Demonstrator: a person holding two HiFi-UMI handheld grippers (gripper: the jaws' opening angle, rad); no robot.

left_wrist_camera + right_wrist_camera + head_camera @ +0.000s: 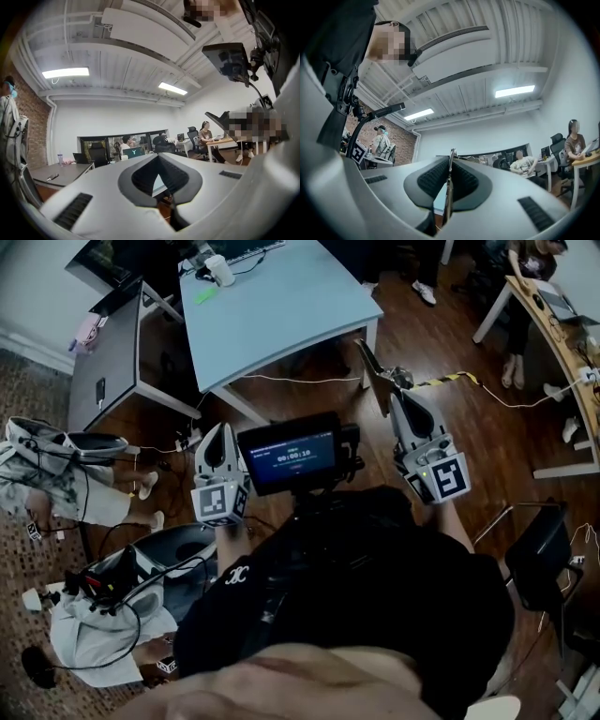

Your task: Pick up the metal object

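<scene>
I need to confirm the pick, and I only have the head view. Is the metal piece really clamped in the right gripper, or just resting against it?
Observer: It's clamped. The right gripper view shows the right gripper shut on the metal object, a thin plate standing edge-on between the two pads.
Operator: And the left gripper, is it carrying anything?
Observer: No. In the left gripper view the left gripper has its tips together, and nothing sits between them.
</scene>
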